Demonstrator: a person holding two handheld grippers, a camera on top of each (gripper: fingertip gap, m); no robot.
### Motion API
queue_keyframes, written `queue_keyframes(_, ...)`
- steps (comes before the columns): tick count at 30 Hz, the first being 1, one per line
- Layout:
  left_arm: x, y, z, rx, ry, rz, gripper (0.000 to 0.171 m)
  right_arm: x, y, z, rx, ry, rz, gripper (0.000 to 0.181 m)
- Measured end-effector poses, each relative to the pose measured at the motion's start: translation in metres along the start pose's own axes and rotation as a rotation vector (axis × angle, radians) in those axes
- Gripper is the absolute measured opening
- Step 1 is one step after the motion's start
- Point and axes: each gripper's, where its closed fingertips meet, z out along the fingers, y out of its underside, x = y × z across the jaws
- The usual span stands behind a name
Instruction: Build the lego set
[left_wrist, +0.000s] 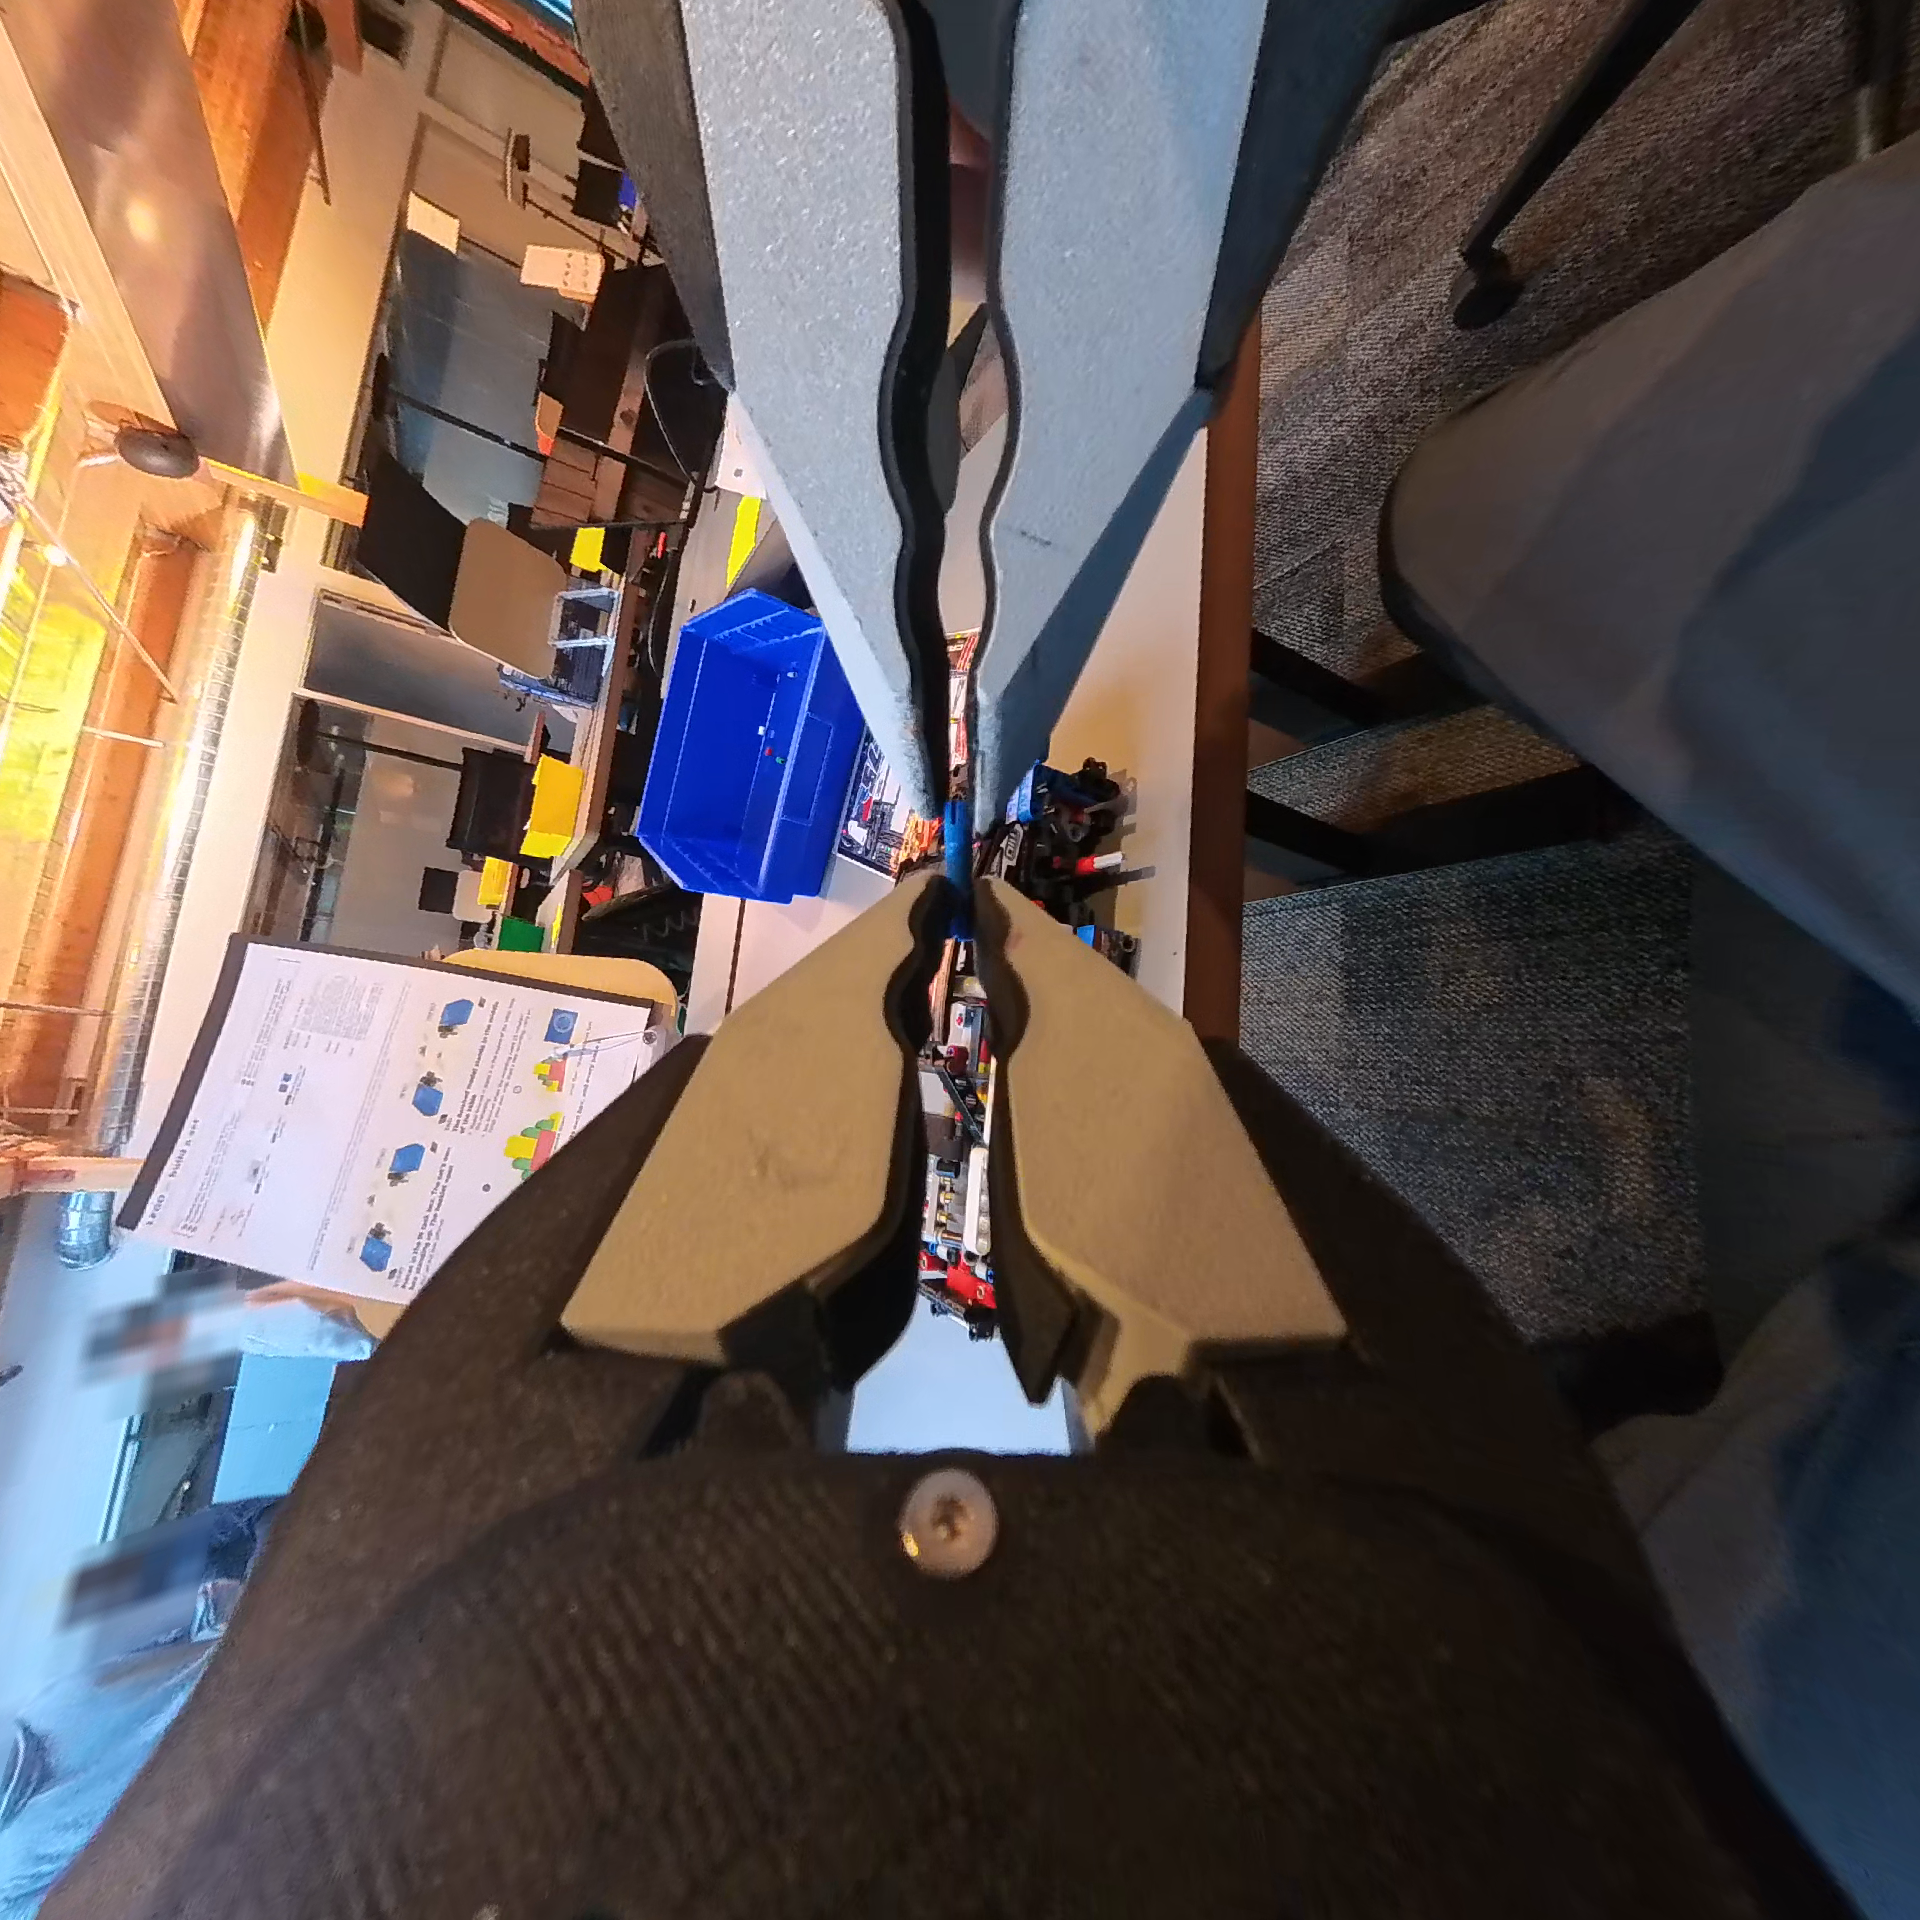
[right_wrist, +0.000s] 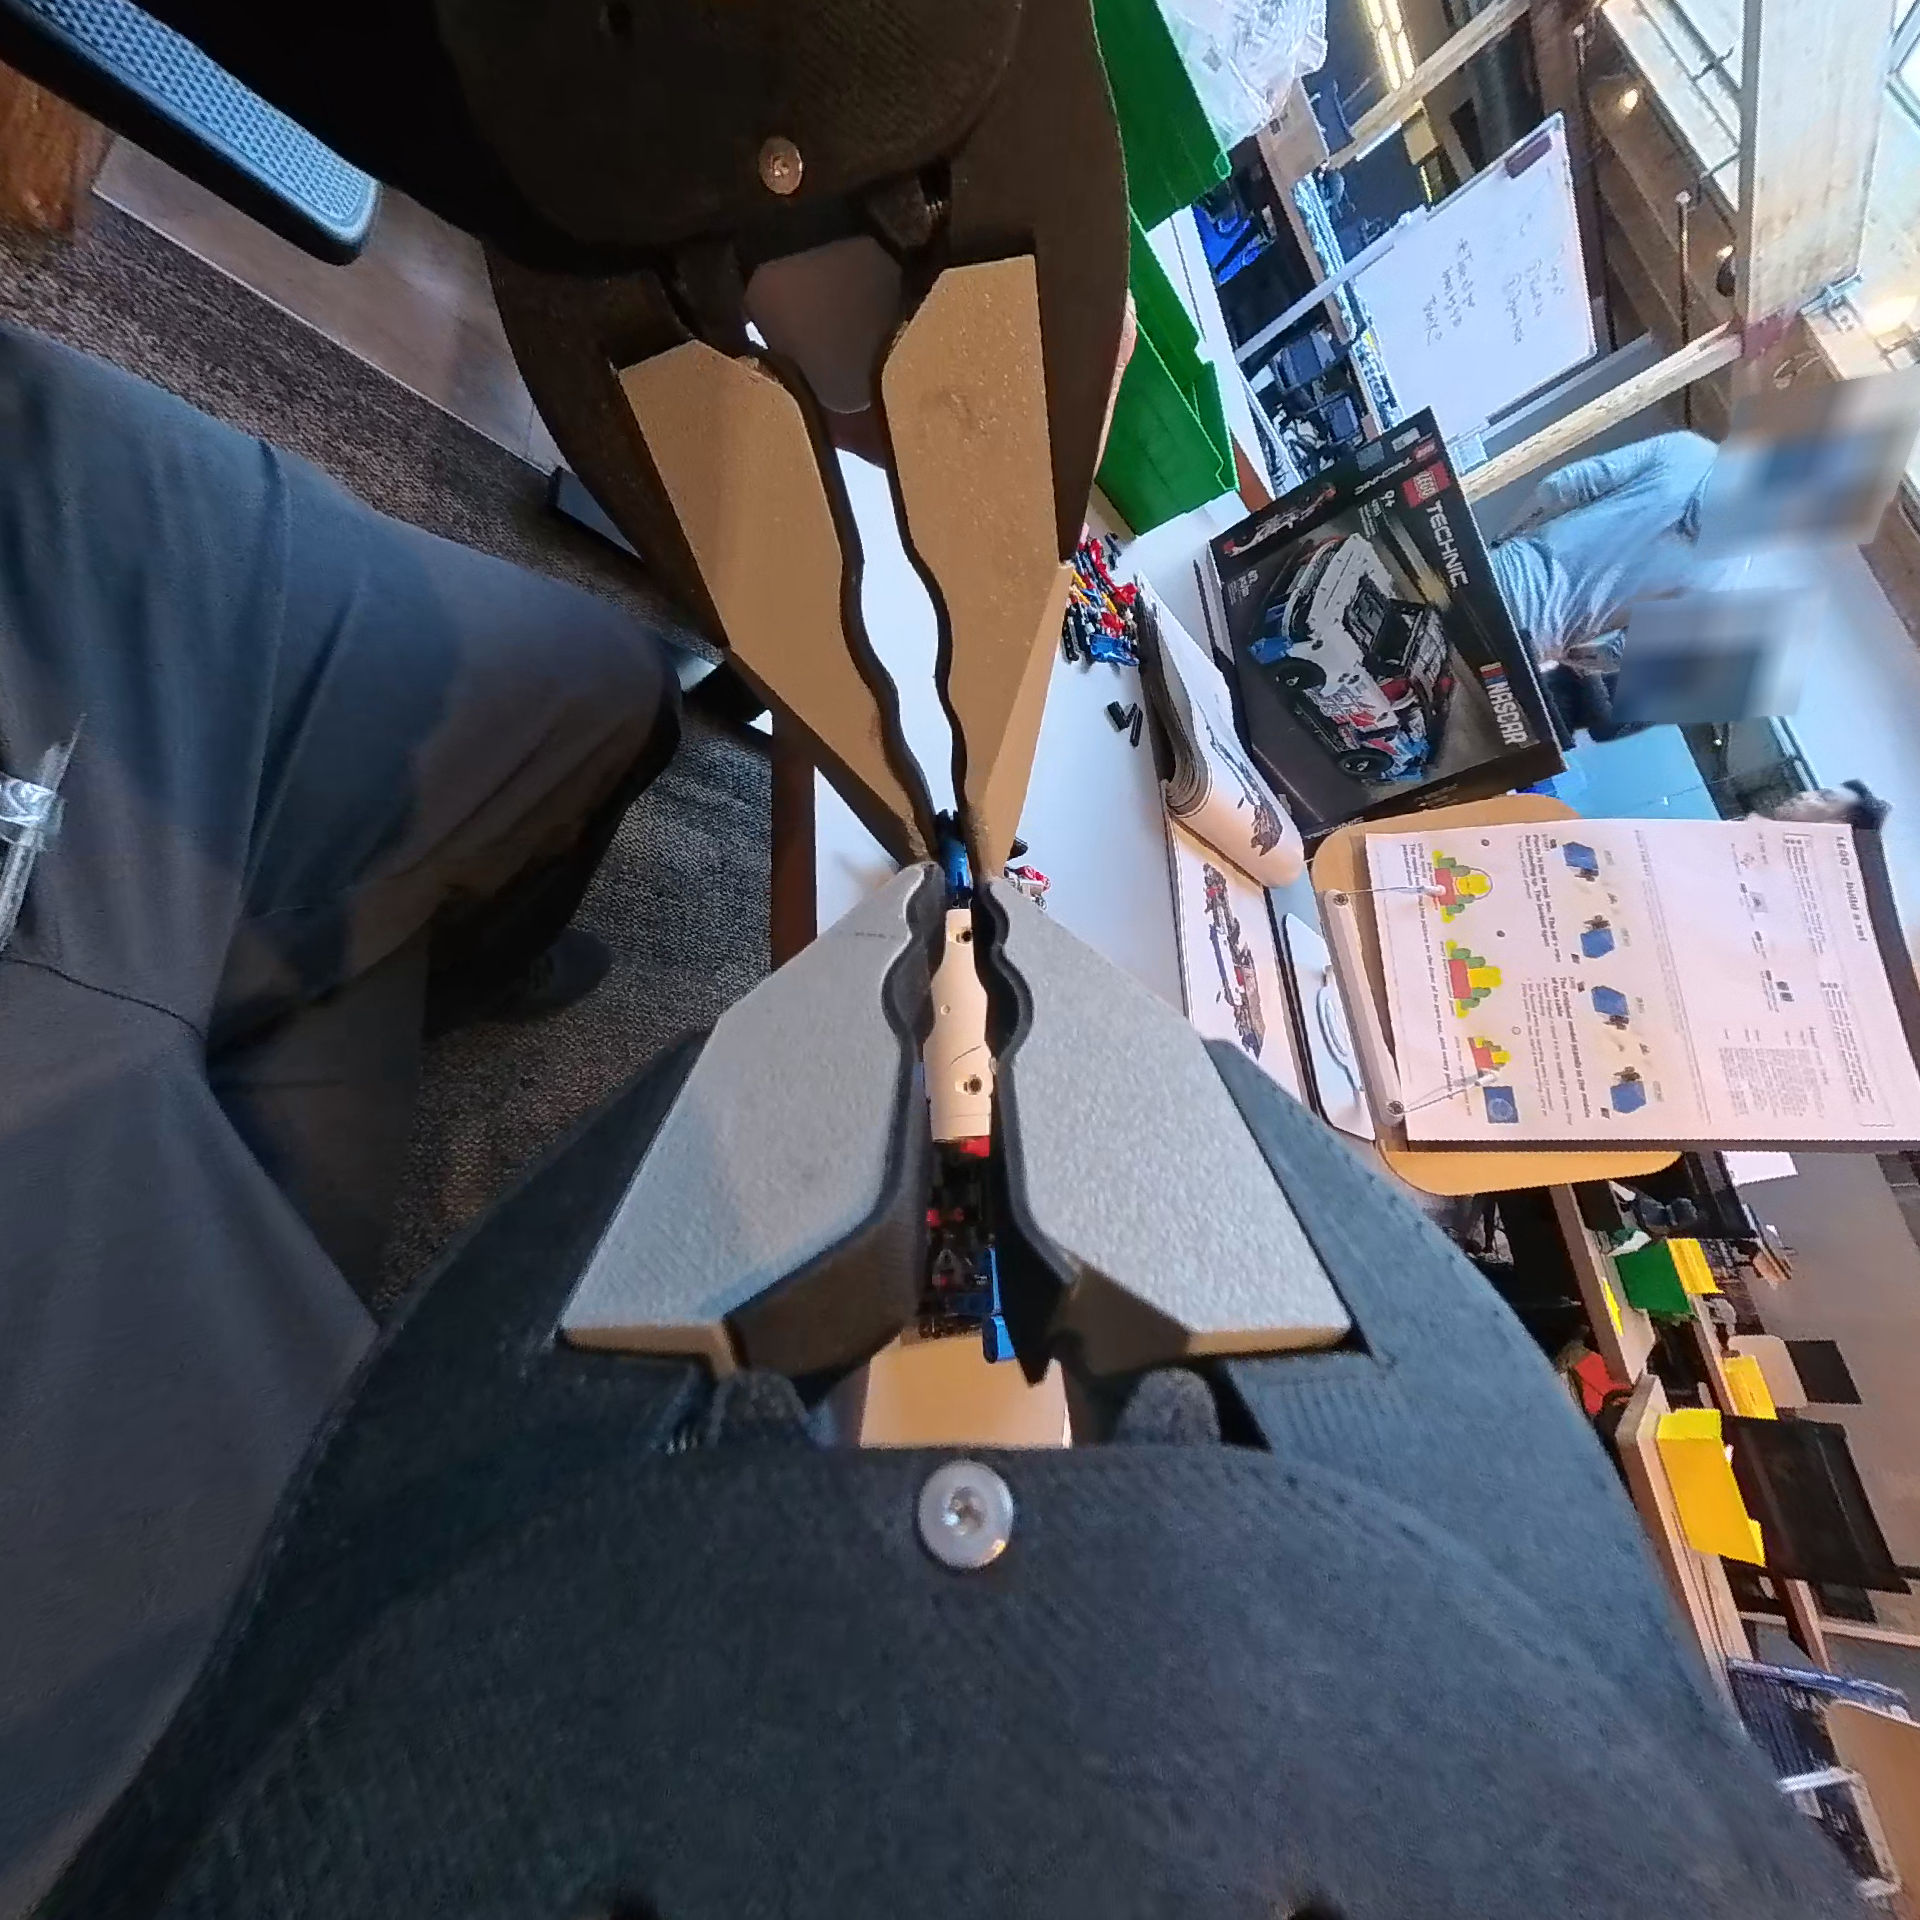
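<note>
Left wrist view: the tan-fingered left gripper (left_wrist: 958, 902) and the grey-fingered right gripper (left_wrist: 961, 781) meet tip to tip, both clenched on a small blue plastic Lego pin (left_wrist: 957, 852).
Right wrist view: the right gripper (right_wrist: 961, 899) pinches the same pin (right_wrist: 954, 854), with a part-built white, red and black Lego model (right_wrist: 958, 1049) beyond its fingers

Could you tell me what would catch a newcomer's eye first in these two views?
The two grippers meet tip to tip: the left gripper and right gripper both pinch one small blue lego piece. Beyond them, a bright blue bin stands on the white table.
</note>
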Motion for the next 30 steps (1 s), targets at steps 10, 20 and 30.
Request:
queue_keyframes(10, 0.0016, 0.0007, 0.0004, -0.006, 0.001, 0.017, 0.001, -0.0017, 0.0022, 0.0011, -0.007, -0.006, -0.02, 0.002)
queue_keyframes(20, 0.0015, 0.003, 0.0018, -0.024, -0.003, 0.01, 0.001, -0.0011, 0.0049, 0.003, -0.013, 0.01, -0.038, 0.002)
queue_keyframes(30, 0.0018, 0.0059, 0.0033, -0.03, -0.001, -0.005, 0.001, -0.0013, 0.0082, 0.0058, -0.02, 0.021, -0.023, 0.002)
